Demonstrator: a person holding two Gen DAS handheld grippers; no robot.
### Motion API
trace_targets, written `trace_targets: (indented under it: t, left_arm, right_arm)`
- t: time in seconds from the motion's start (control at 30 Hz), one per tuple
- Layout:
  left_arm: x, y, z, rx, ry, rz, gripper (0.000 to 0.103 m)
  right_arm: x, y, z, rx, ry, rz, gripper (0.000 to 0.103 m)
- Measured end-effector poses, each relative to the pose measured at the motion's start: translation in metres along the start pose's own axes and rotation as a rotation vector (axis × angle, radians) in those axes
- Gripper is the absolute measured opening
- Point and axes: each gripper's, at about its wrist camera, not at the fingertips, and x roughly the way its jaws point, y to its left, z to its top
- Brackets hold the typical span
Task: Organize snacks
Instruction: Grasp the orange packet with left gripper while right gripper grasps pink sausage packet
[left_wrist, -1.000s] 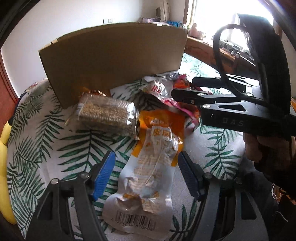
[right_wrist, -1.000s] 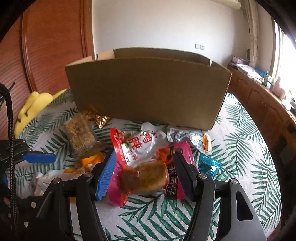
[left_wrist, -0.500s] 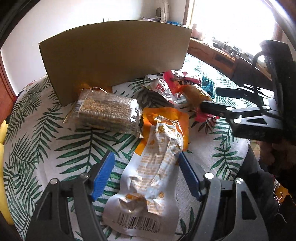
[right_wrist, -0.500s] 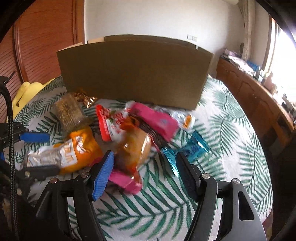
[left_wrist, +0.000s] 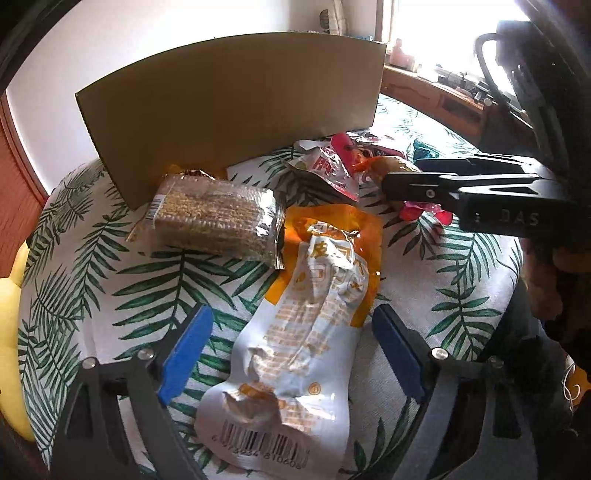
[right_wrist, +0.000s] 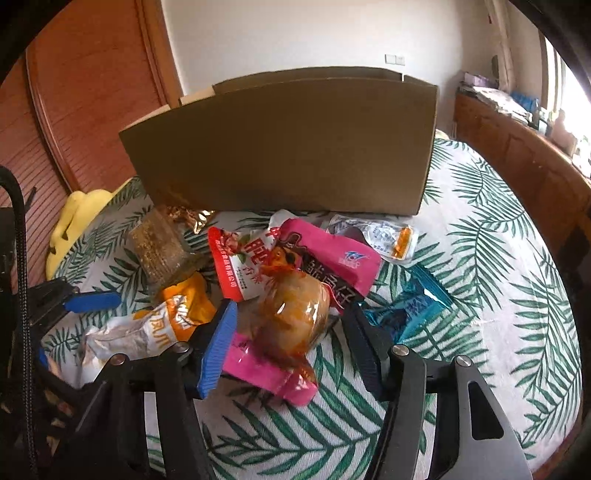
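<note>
Snack packs lie on a leaf-print cloth before a cardboard box (right_wrist: 288, 144). My left gripper (left_wrist: 291, 350) is open, its blue fingers on either side of an orange-and-white snack bag (left_wrist: 314, 314). A clear pack of brown cakes (left_wrist: 214, 218) lies beyond it. My right gripper (right_wrist: 291, 339) is open around a clear-wrapped orange-brown snack (right_wrist: 295, 314), which rests on a pink pack (right_wrist: 332, 258). A red-and-white pack (right_wrist: 240, 262) lies to its left. The right gripper also shows in the left wrist view (left_wrist: 406, 181).
A blue wrapper (right_wrist: 410, 306) and a small white sachet (right_wrist: 380, 236) lie right of the pile. A yellow plush (right_wrist: 74, 225) sits at the cloth's left edge. A wooden counter (right_wrist: 517, 147) runs along the right. The box (left_wrist: 236, 103) stands upright at the back.
My right gripper has moved forward and down over the orange-brown snack after a brief pull back. The pink pack has shifted. My left gripper has stayed around the orange-and-white bag.
</note>
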Motion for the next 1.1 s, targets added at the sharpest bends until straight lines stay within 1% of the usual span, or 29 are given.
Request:
trace_targets:
  t: [0.27,0.47,0.6,0.67,0.7,0.73,0.8,0.83,0.9,0.97,1.0,1.1]
  left_arm:
    - [0.001,-0.002,0.003,-0.007,0.019,0.010,0.092]
    - [0.012,-0.003,0.014,-0.006,0.048,0.007,0.092]
    - [0.016,-0.007,0.020,-0.003,0.047,0.007,0.092]
    - [0.017,-0.007,0.021,-0.006,0.039,0.005,0.089]
    - [0.017,-0.007,0.021,-0.004,0.035,0.005,0.085]
    - [0.016,-0.008,0.022,-0.003,0.028,-0.001,0.077]
    - [0.014,-0.013,0.022,0.018,0.013,-0.005,0.064]
    - [0.013,-0.015,0.021,0.023,0.011,-0.008,0.060]
    - [0.010,-0.017,0.018,0.037,0.003,-0.023,0.056]
    - [0.006,-0.018,0.015,0.039,-0.004,-0.025,0.054]
    - [0.004,-0.019,0.014,0.039,-0.007,-0.029,0.053]
    - [0.001,-0.018,0.010,0.028,-0.017,-0.047,0.052]
  right_arm:
    - [0.021,0.001,0.006,-0.015,0.045,-0.024,0.062]
    - [0.026,0.008,0.006,-0.042,0.042,-0.042,0.062]
    - [0.028,0.009,0.005,-0.042,0.041,-0.040,0.062]
    - [0.028,0.009,0.004,-0.044,0.038,-0.040,0.062]
    - [0.026,0.007,0.004,-0.045,0.036,-0.041,0.062]
    - [0.026,0.007,0.003,-0.050,0.034,-0.042,0.062]
    - [0.025,0.007,0.001,-0.058,0.031,-0.047,0.062]
    - [0.025,0.008,-0.001,-0.062,0.029,-0.049,0.062]
    - [0.024,0.008,-0.002,-0.067,0.028,-0.051,0.062]
    - [0.022,0.007,-0.003,-0.072,0.026,-0.050,0.059]
    - [0.021,0.007,-0.004,-0.075,0.025,-0.049,0.055]
    - [0.020,0.005,-0.005,-0.076,0.026,-0.041,0.050]
